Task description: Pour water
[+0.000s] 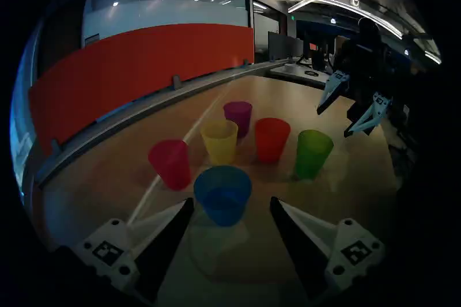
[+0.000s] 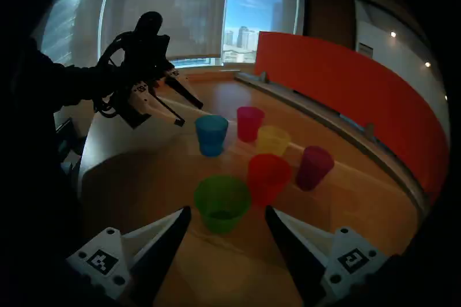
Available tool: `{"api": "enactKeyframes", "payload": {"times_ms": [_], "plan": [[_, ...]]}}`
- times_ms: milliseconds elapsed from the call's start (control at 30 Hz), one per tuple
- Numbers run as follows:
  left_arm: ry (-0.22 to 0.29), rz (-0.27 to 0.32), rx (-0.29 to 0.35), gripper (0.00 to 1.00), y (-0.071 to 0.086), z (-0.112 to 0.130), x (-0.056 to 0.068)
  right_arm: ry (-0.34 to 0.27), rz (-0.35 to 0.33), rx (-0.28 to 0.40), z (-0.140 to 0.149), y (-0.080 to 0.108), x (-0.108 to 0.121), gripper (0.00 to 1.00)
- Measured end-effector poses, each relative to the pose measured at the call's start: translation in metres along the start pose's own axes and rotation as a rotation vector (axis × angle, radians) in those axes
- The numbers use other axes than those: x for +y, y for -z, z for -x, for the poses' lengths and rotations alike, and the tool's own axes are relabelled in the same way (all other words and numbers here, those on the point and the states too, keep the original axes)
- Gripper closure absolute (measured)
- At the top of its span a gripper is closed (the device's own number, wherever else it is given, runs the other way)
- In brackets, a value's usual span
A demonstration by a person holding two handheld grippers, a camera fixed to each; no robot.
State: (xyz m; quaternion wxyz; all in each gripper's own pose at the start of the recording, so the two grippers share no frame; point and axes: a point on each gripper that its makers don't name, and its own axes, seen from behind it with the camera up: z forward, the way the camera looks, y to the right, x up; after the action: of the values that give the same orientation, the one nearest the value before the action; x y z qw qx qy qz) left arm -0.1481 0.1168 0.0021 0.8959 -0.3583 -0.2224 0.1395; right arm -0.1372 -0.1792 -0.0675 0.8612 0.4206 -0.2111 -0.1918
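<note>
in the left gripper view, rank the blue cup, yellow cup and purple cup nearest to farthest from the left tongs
1. blue cup: at the open tips of the left tongs, low centre.
2. yellow cup: just behind the blue one, centre.
3. purple cup: back of the group, slightly right.

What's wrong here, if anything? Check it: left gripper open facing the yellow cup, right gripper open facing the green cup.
One error: the open left gripper faces the blue cup, not the yellow cup, per the left gripper view. The right gripper is open facing the green cup.
</note>
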Motion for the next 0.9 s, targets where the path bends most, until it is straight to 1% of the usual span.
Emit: {"api": "enactKeyframes", "payload": {"times_ms": [267, 467, 900], "plan": [[0.01, -0.013, -0.022, 0.02, -0.004, 0.012, -0.006, -0.003, -0.008, -0.017, 0.012, -0.014, -0.001, 0.0], [0.003, -0.015, -0.036, 0.02, -0.006, 0.019, -0.007, 0.008, -0.019, -0.027, 0.018, -0.025, -0.004, 0.01], [-0.005, -0.019, -0.044, 0.02, -0.012, 0.021, -0.011, -0.01, -0.038, -0.024, 0.02, -0.051, -0.005, 0.0]]}}
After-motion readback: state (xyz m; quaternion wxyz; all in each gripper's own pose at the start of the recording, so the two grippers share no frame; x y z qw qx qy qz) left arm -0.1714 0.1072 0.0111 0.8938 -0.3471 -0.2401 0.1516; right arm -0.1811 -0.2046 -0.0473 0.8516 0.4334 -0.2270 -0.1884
